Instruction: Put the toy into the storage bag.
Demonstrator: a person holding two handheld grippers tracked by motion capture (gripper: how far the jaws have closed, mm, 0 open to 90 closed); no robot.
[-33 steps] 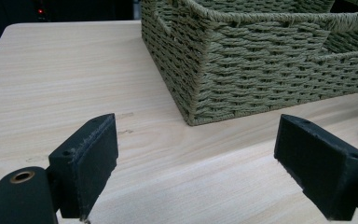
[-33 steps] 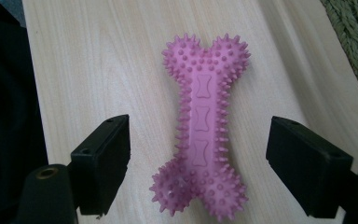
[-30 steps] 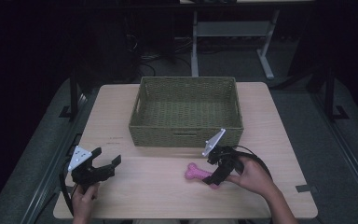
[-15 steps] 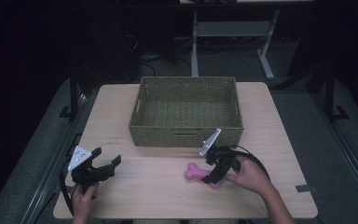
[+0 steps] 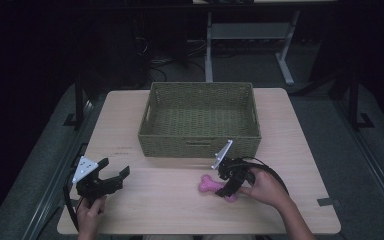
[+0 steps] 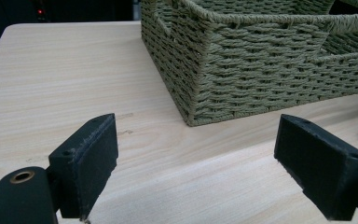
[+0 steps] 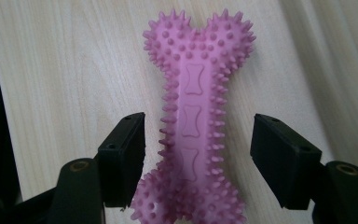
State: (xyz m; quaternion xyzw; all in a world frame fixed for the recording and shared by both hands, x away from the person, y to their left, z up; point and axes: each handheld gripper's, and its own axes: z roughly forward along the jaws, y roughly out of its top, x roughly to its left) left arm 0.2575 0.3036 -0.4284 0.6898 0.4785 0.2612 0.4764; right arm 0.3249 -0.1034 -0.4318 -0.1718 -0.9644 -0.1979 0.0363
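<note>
A pink spiked bone-shaped chew toy [image 7: 193, 121] lies flat on the wooden desk [image 5: 170, 210], near the front wall of the woven basket [image 5: 200, 144]. The right gripper [image 7: 198, 149] straddles its shaft; its jaws have just been closing, with gaps left on both sides. The left gripper [image 6: 196, 163] rests well apart, its jaws spread over bare desk.

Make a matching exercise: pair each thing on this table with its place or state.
Things:
1. pink spiked bone toy
2. woven basket
3. left tongs
4. right tongs

Places or states:
A. open above bare tabletop, nothing between the jaws
B. at the table's far middle
C. lying flat on the wood
D. straddling the toy, jaws just closing, pads not yet pressing

Pairs: 1-C, 2-B, 3-A, 4-D
</note>
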